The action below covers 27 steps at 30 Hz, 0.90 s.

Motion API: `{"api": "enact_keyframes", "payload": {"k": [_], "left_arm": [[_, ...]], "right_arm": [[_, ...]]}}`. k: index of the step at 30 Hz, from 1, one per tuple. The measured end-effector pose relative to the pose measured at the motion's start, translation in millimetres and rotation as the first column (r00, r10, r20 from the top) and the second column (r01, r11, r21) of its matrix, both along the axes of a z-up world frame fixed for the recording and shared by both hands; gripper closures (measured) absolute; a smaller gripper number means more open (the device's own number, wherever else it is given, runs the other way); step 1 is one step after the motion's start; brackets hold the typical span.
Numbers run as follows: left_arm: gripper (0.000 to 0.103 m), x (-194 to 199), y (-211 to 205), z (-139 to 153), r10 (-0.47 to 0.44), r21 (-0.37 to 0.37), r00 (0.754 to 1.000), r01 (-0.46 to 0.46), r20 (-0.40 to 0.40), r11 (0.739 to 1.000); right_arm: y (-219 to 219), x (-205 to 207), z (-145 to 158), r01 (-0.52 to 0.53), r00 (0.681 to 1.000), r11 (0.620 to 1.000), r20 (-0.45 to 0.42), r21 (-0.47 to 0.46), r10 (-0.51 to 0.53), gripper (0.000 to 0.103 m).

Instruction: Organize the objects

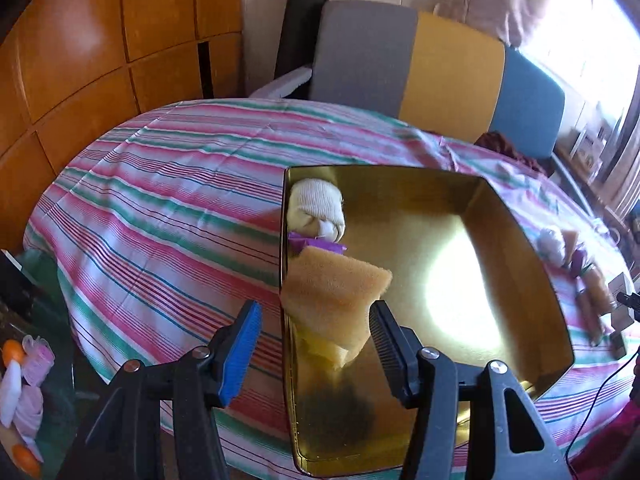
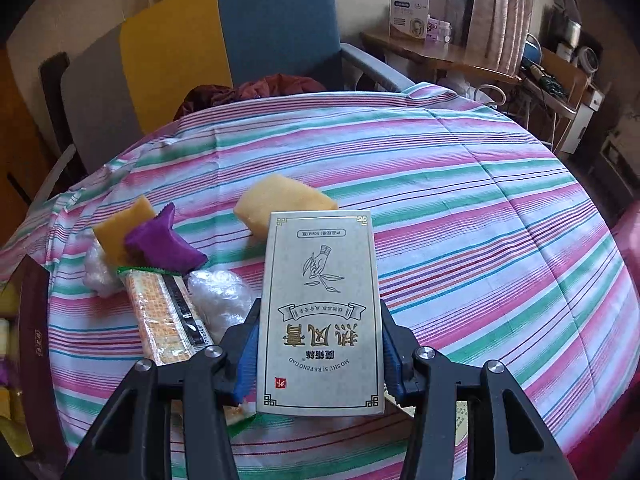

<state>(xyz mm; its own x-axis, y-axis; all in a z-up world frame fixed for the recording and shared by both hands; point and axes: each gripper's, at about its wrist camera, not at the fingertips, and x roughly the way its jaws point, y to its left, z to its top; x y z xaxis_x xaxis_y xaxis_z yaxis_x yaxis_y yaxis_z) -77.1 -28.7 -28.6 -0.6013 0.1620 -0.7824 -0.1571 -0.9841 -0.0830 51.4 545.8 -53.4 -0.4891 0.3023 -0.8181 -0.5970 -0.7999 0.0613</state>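
Left wrist view: my left claw [image 1: 314, 344] stands open around a sponge [image 1: 334, 300] lying in the gold tin [image 1: 520, 232], touching nothing. My right claw [image 2: 318, 354] grips a box [image 2: 320, 312] above the worktop [image 2: 480, 220]; I fear its smooth card could slip out.

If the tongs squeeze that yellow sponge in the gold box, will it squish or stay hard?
Probably squish: the sponge looks soft, porous and already bent. It likely weighs little for its size. Its rough surface should not slip easily, and sitting flat in the gold box it should not roll.
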Motion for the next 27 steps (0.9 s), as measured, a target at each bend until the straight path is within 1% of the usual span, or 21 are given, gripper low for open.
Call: {"api": "enact_keyframes", "payload": {"k": [5,7,9,12,15,18,21,23,26,27], "left_arm": [[0.046,2,-9,5,0.015,0.047,1.000,-0.014,-0.019,0.999],[0.046,2,-13,7,0.033,0.068,0.999,-0.032,-0.025,0.997],[0.046,2,-14,7,0.040,0.071,0.999,-0.038,-0.027,0.997],[0.046,4,-17,7,0.047,0.083,0.998,-0.044,-0.031,0.996],[0.046,5,-22,8,0.064,0.107,0.997,-0.061,-0.031,0.992],[0.046,7,-29,13,0.074,0.123,0.996,-0.068,-0.043,0.990],[0.046,8,-39,16,0.090,0.141,0.995,-0.082,-0.052,0.987],[0.046,9,-45,17,0.099,0.148,0.994,-0.090,-0.054,0.985],[0.046,11,-53,17,0.108,0.158,0.993,-0.099,-0.052,0.983],[0.046,11,-55,16,0.111,0.162,0.993,-0.102,-0.050,0.982]], "right_arm": [[-9,11,33,0.003,0.996,1.000,-0.090,0.027,0.000,0.052],[-20,14,48,-0.010,0.992,0.999,-0.122,0.038,0.015,0.052],[-32,16,60,-0.033,0.988,0.999,-0.151,0.043,0.040,0.052],[-58,14,79,-0.099,0.975,0.995,-0.199,0.023,0.102,0.052],[-101,3,94,-0.208,0.950,0.978,-0.240,-0.004,0.201,0.052],[-162,-16,105,-0.358,0.903,0.934,-0.253,0.007,0.348,0.052],[-228,-40,105,-0.507,0.840,0.862,-0.232,-0.017,0.490,0.052],[-271,-57,96,-0.585,0.798,0.810,-0.200,-0.035,0.568,0.052],[-321,-79,74,-0.650,0.758,0.756,-0.139,-0.079,0.637,0.052],[-337,-86,64,-0.662,0.749,0.743,-0.117,-0.097,0.652,0.052]]}}
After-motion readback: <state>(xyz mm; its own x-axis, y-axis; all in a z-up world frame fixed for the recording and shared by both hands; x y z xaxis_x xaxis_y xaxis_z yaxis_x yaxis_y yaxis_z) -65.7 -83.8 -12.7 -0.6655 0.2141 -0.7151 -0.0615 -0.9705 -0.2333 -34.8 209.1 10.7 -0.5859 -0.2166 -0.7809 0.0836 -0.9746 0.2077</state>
